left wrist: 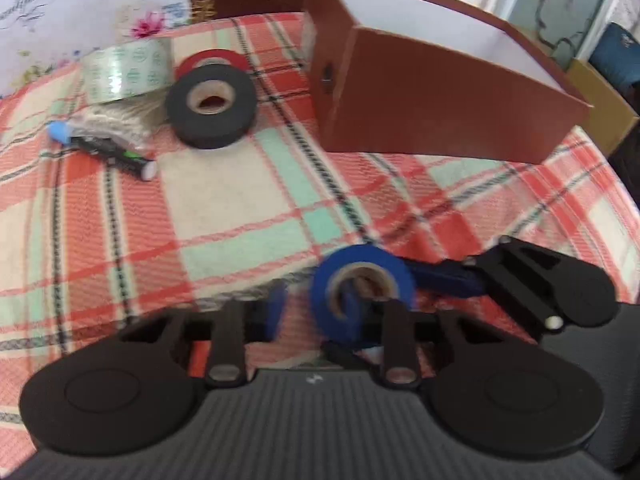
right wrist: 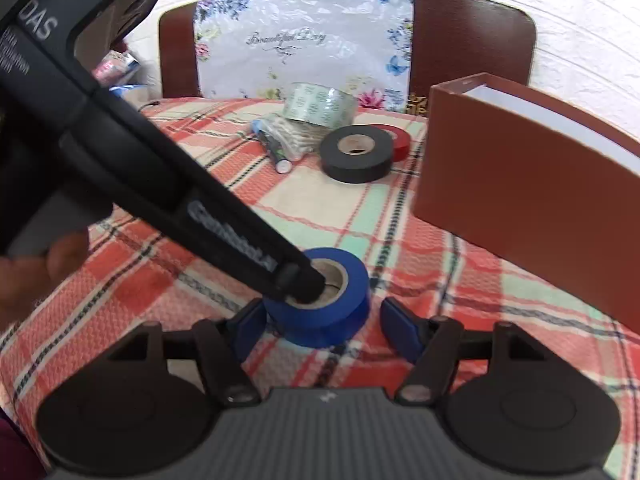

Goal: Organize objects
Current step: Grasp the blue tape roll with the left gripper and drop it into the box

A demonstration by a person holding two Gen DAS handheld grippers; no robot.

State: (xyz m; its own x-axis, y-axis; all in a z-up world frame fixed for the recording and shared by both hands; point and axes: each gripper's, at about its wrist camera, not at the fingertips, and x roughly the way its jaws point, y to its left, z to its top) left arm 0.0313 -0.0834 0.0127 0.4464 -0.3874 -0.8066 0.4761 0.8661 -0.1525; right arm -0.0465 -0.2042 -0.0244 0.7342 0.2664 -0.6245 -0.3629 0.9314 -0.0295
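A blue tape roll (right wrist: 320, 296) lies on the plaid cloth, between the open blue pads of my right gripper (right wrist: 322, 330). My left gripper (left wrist: 316, 308) reaches in from the left with one finger inside the roll's core; the roll (left wrist: 360, 288) sits at its fingers, which stand apart. Further back lie a black tape roll (right wrist: 356, 154), a red tape roll (right wrist: 396, 140), a clear tape roll (right wrist: 320, 104) and a black marker (right wrist: 276, 152). A brown box (right wrist: 532, 184) with a white inside stands open at the right.
A bag of cotton swabs (right wrist: 292, 136) lies under the clear tape. A floral plastic sheet (right wrist: 300, 40) hangs over a brown chair back behind the table. A cardboard box (left wrist: 604, 100) stands beyond the table's right edge.
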